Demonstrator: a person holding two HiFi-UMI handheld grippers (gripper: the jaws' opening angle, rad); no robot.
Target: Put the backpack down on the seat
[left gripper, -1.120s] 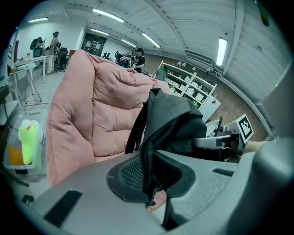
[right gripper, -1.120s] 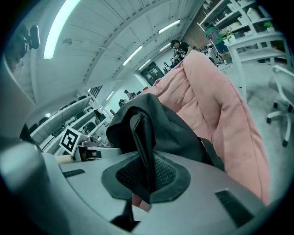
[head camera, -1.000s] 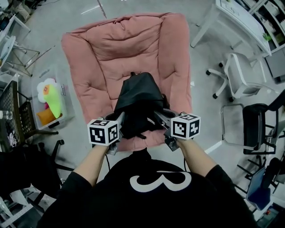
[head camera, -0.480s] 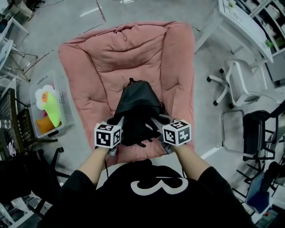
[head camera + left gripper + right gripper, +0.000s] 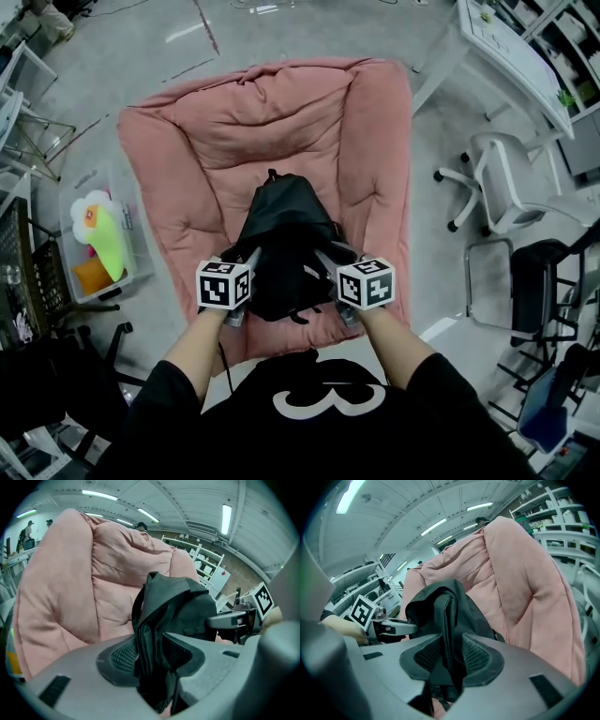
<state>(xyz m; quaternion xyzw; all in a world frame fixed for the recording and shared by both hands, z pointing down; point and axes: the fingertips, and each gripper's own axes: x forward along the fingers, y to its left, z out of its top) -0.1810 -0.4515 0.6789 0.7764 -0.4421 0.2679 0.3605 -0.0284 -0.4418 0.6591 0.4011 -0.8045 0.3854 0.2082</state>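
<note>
A black backpack (image 5: pixel 286 234) sits upright on the front part of the pink padded seat (image 5: pixel 234 131). My left gripper (image 5: pixel 246 257) is at its lower left side and my right gripper (image 5: pixel 328 255) at its lower right side. In the left gripper view the jaws (image 5: pixel 150 656) are opening, and a fold of black backpack fabric (image 5: pixel 147 634) still hangs between the pads with a gap on the right side. The right gripper (image 5: pixel 452 656) is opening too, with a black fold (image 5: pixel 452 620) loose between its pads. The opposite gripper shows in each gripper view.
A clear bin with a bright plush toy (image 5: pixel 98 234) stands on the floor left of the seat. A white office chair (image 5: pixel 506 178), a black chair (image 5: pixel 539 272) and a white table (image 5: pixel 506 47) are to the right. A dark crate (image 5: pixel 28 272) stands at the left edge.
Both grippers and the backpack have come lower and slightly closer to me, and the backpack now sits on the seat cushion. The marker cubes stand closer together.
</note>
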